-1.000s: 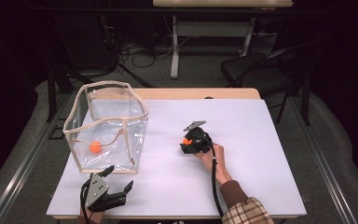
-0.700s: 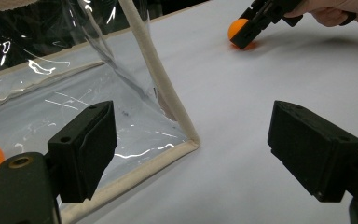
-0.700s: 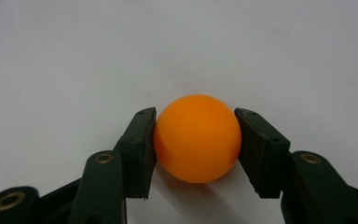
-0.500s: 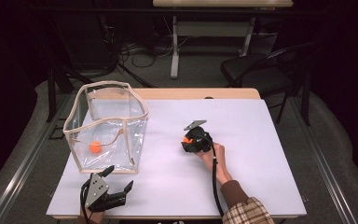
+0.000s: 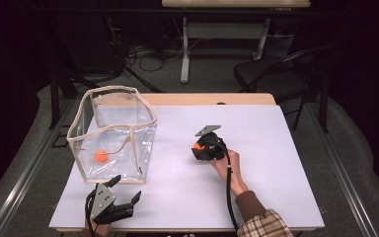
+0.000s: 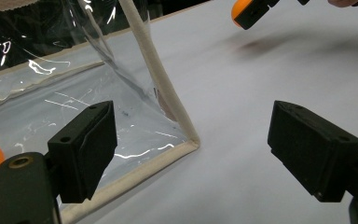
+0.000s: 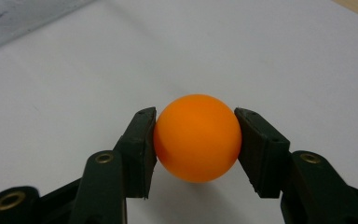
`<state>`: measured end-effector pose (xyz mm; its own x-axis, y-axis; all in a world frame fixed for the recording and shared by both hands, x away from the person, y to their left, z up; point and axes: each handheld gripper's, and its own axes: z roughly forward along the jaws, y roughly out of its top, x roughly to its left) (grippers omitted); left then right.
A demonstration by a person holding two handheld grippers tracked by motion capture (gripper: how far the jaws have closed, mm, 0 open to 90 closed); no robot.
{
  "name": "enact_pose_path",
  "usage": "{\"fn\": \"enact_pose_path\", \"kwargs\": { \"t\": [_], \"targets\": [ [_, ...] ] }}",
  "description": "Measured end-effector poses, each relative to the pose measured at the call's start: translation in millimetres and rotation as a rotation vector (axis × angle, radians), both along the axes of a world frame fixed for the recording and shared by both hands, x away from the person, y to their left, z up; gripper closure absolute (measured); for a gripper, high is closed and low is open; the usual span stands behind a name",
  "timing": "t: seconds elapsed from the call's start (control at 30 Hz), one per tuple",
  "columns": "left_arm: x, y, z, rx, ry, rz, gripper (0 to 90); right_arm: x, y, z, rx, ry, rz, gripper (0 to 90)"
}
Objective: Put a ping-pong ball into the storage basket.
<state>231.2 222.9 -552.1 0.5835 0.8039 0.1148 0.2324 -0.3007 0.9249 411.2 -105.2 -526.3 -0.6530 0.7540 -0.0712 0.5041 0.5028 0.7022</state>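
We are clamping the small orange plastic ball (image 7: 197,138) between the pads of our right gripper (image 7: 196,144), in the middle of the white table (image 5: 276,148) and well apart from the clear plastic bin with beige fabric trim (image 5: 112,133), where a second orange ball (image 5: 100,155) is lying. Our left gripper (image 6: 205,158) is hanging spread wide with nothing in it, by the bin's near corner. To do this well, we are keeping the squeeze centred so the ball cannot pop out, then lifting straight before crossing the rim. No readable writing anywhere.
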Motion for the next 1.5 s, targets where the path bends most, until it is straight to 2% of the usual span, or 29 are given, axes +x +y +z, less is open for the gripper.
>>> {"fn": "enact_pose_path", "kwargs": {
  "t": [0.33,0.97,1.5],
  "targets": [
    [0.2,-0.1,0.0,0.003,0.000,-0.002,15.8,-6.3,5.8,11.9,0.003,-0.018,0.029,50.2],
    [0.1,0.1,0.0,0.005,0.001,-0.002,15.8,-11.8,16.3,24.9,0.016,-0.032,0.068,50.3],
    [0.1,0.2,0.0,0.006,0.002,-0.002,15.8,-16.1,25.1,37.0,0.018,-0.063,0.096,50.2]
  ]
}}
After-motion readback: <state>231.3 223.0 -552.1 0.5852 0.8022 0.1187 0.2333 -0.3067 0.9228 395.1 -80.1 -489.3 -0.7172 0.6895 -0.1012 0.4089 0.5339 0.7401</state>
